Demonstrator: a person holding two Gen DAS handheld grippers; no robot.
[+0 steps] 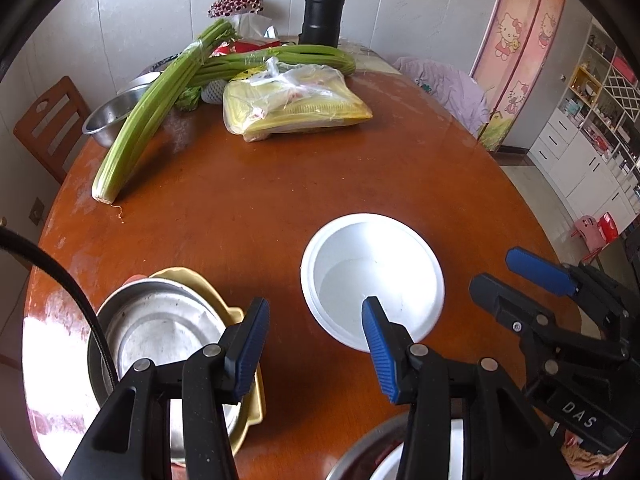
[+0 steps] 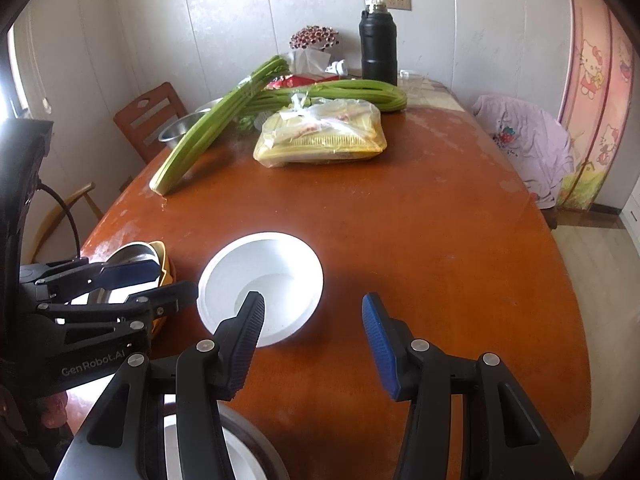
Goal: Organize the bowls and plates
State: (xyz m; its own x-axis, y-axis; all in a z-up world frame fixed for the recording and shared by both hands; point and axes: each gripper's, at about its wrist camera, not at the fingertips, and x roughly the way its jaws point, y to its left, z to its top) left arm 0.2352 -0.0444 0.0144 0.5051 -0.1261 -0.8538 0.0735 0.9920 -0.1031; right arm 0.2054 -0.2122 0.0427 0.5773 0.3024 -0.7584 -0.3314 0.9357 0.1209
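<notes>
Honestly, both wide open, left gripper (image 1: 316, 346) and right gripper (image 2: 312, 344), holding nothing. White bowl (image 1: 372, 280) sitting mid-tabletop (image 1: 248, 208), steel bowl stack (image 1: 160, 332) near front-left edge. Could skid on pinch.

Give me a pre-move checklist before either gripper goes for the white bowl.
1. Left gripper open and holding nothing: ok.
2. Right gripper open and holding nothing: ok.
3. White bowl upright, nothing inside, standing alone on the table: ok.
4. Metal bowl sits nested in the yellow dish, ready to receive another: ok.
5. Celery and bagged food lie well beyond the bowls: ok.
6. Contents of the dishes at the near edge, under the grippers: cannot tell.
</notes>
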